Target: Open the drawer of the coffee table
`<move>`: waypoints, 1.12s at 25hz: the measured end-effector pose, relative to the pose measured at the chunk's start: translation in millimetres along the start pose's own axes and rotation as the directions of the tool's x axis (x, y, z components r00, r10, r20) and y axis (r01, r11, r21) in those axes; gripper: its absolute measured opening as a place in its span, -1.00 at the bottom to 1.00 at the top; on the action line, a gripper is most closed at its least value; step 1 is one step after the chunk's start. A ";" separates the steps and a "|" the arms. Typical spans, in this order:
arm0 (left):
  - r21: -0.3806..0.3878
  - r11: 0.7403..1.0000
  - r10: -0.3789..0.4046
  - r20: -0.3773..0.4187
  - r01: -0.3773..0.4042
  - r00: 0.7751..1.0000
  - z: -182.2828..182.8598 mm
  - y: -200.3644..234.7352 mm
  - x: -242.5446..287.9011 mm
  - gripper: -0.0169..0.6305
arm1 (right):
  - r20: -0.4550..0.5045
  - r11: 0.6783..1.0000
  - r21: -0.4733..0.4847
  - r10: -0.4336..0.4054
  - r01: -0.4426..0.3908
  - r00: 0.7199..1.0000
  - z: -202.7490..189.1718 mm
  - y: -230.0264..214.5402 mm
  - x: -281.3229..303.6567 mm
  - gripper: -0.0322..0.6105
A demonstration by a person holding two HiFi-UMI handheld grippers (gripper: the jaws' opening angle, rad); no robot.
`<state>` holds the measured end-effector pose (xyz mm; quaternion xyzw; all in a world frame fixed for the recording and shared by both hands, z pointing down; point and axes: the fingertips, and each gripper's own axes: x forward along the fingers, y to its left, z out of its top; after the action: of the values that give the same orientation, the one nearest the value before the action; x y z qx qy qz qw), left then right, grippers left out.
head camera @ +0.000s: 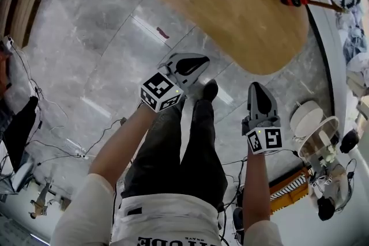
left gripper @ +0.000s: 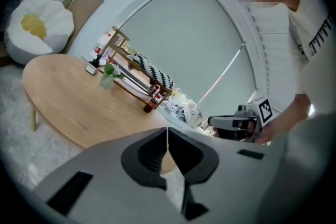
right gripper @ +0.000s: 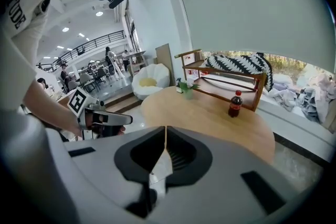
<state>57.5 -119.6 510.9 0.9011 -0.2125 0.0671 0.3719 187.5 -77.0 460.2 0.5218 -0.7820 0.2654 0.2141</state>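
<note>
1. At the far left of my head view, loose cables (head camera: pixel 55 146) trail across the grey marble floor (head camera: pixel 86 37).
2. Left of centre, the left gripper (head camera: pixel 203 60) hangs over the floor. Its nose is aimed toward the near edge of the table and is clear of it. Through its own camera I see its two jaws pressed flat against each other, with nothing caught between them.
3. Between the two tools are the person's legs (head camera: pixel 190 147) in dark trousers.
4. To the right of the legs, the right gripper (head camera: pixel 257 87) is also over the floor, near the table's rim without touching it. Its own camera shows its jaws meeting along one thin line, gripping nothing.
5. The coffee table (head camera: pixel 230 3), with its oval top of pale wood, lies just ahead of both grippers. I see mostly its top, and I cannot make out the drawer from any of these views.
6. In the right gripper view, a white beanbag (right gripper: pixel 149 81) sits on the floor beyond the table's left end. A small green plant (right gripper: pixel 187 87) stands on the table top toward that end, and a cola bottle (right gripper: pixel 235 104) stands upright at the far edge.
7. Just behind the bottle, a wooden rack (right gripper: pixel 220 84) carries a striped cushion (right gripper: pixel 239 64).
</note>
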 end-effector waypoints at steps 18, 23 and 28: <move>-0.250 0.966 0.074 0.024 -0.066 0.997 -81.9 107.8 25.2 -0.68 | -0.108 0.990 -0.044 0.126 -0.132 0.986 -27.5 14.3 95.0 -0.84; -0.339 0.941 0.019 0.074 0.007 0.997 -100.7 119.1 45.5 -0.60 | -0.160 0.978 -0.075 0.182 -0.196 0.970 -45.8 7.1 114.9 -0.84; -0.388 0.921 -0.003 0.089 0.038 0.996 -130.2 132.3 74.6 -0.53 | -0.214 0.955 -0.103 0.252 -0.278 0.944 -65.3 -2.7 134.3 -0.84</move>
<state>72.2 -137.2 709.7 0.8134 -0.2281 -0.0193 0.5348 145.0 -130.4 593.0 0.3674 -0.8356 0.2903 0.2872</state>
